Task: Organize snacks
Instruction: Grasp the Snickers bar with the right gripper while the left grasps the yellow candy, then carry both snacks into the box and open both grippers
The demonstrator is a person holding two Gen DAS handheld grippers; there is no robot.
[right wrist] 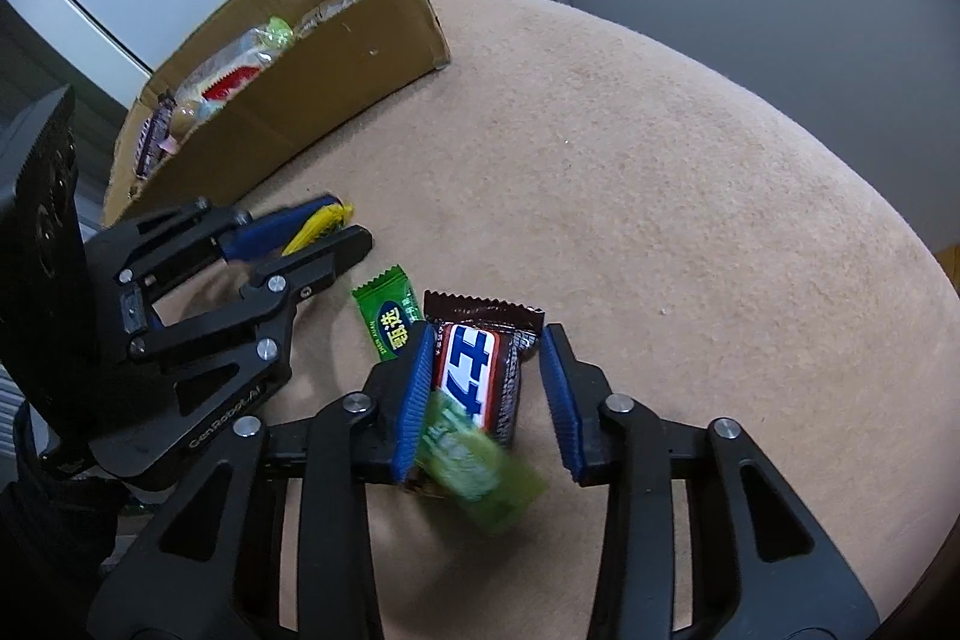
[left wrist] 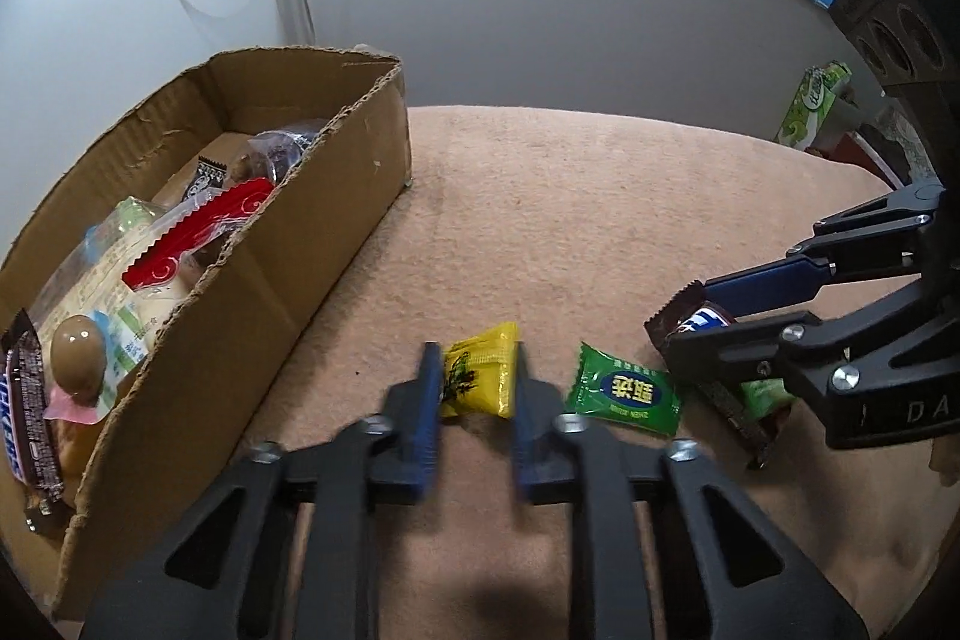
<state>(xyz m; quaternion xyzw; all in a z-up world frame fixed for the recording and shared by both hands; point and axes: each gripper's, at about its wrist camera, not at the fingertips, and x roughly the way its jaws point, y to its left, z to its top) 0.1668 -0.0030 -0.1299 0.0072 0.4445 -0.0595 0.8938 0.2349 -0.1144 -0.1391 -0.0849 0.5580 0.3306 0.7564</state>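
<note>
My left gripper (left wrist: 474,376) is closed around a small yellow candy packet (left wrist: 480,373) on the tan table; it also shows in the right wrist view (right wrist: 318,226). My right gripper (right wrist: 489,376) is open, its jaws on either side of a brown Snickers bar (right wrist: 474,370) with a pale green packet (right wrist: 474,466) lying partly over it. The bar also shows in the left wrist view (left wrist: 699,325). A green candy packet (left wrist: 624,391) lies between the two grippers, also seen in the right wrist view (right wrist: 390,313).
A cardboard box (left wrist: 288,244) holding several snacks stands at the left on the tan felt table (left wrist: 570,196). A green carton (left wrist: 813,106) stands beyond the table's far right edge. Walls lie behind.
</note>
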